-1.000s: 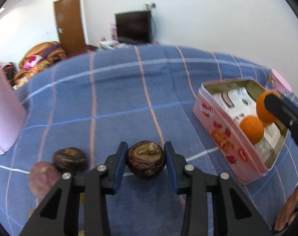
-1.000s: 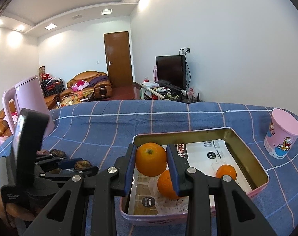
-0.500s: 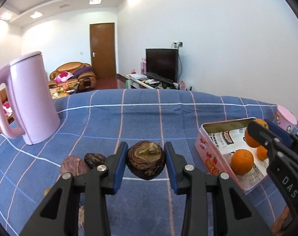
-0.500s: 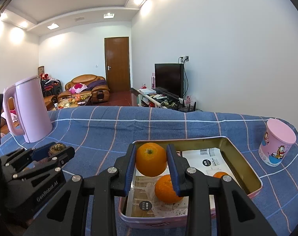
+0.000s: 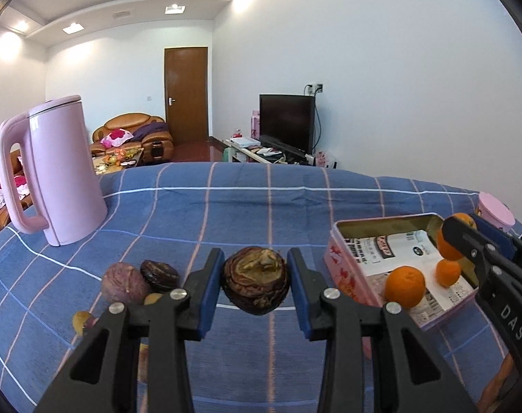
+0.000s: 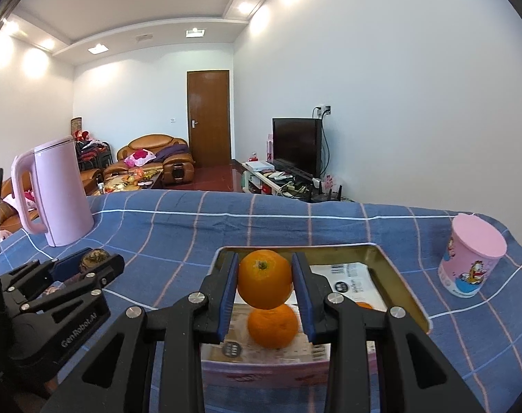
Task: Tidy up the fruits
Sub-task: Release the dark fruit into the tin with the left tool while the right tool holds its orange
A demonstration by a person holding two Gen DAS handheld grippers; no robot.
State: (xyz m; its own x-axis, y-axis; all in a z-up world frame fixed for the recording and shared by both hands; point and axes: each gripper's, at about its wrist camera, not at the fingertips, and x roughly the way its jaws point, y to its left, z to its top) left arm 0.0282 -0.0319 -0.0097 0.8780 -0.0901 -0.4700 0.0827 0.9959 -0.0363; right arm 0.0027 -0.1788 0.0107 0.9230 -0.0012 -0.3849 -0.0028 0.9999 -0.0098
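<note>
Left wrist view. My left hand-held gripper (image 5: 256, 284) is closed on a wrinkled dark passion fruit (image 5: 255, 284), blue pads pressing its two sides, and carries it clear of the blue checked cloth on the bench (image 5: 261, 206). Down to the left, on the cloth, lie a purple passion fruit (image 5: 123, 284) and a darker shrivelled one (image 5: 159, 273), touching each other, with small yellowish fruits (image 5: 80, 321) just beside them. The pink tin (image 5: 343, 272) lies to the right of this hand-held gripper; it holds two loose oranges (image 5: 405, 287). A pink kettle (image 5: 59, 172) stands well apart at far left.

Right wrist view. My right hand-held gripper (image 6: 265, 284) is clamped on an orange (image 6: 265, 284), stem toward the camera, and hangs directly above the tin (image 6: 404, 285), over another orange (image 6: 273, 325) that rests inside. A pink cartoon cup (image 6: 472, 256) stands to the right, apart from the tin.

Deciding relation: the tin sits straight beneath the right hand-held gripper, so that orange, I judge, needs only lowering; the left fruit's heap lies nearer the left hand, down-left.
</note>
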